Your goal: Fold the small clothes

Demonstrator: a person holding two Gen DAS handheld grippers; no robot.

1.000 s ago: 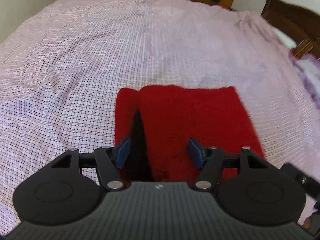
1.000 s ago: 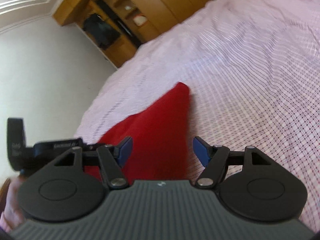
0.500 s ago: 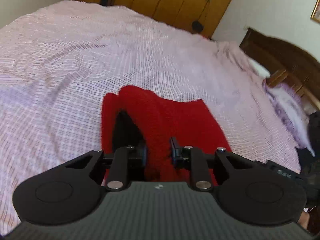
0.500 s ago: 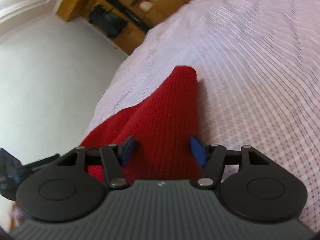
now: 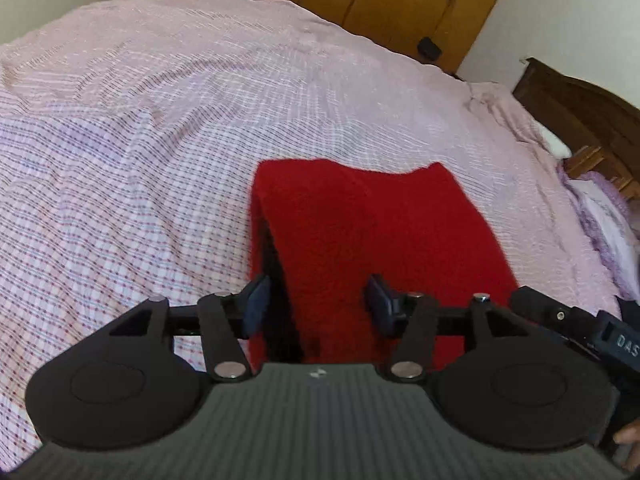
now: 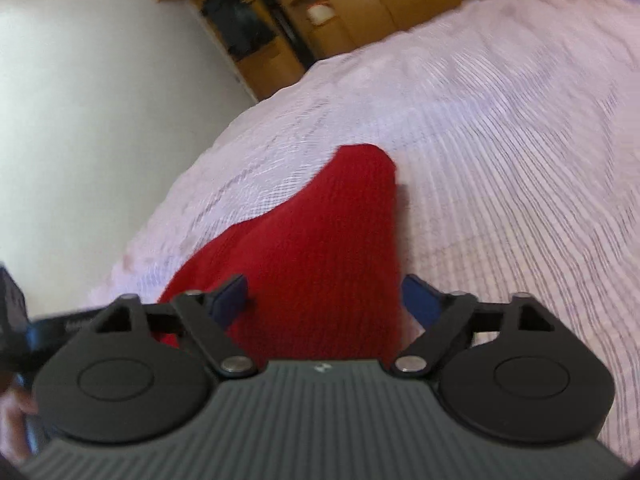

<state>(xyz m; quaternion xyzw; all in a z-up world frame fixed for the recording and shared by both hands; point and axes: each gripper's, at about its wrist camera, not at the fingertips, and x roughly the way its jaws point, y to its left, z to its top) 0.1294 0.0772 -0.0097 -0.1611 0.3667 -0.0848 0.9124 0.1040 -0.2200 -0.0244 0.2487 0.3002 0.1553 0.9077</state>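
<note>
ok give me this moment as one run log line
stage: fold just released | left gripper: open, jaws just opened | right gripper: open, jaws just opened | red knit garment: folded, on checked bedspread

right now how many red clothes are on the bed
1: a folded red garment lying on the checked pink bedspread, just ahead of both grippers. Anything under it or off-frame can't be seen.

red cloth (image 5: pixel 384 240) near edge hidden, wardrobe (image 6: pixel 320 12) blurred

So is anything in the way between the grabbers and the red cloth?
No, nothing visible. The red cloth lies right between the open fingers of the left gripper and of the right gripper, whose jaws have just been opening, on the bedsheet.
</note>
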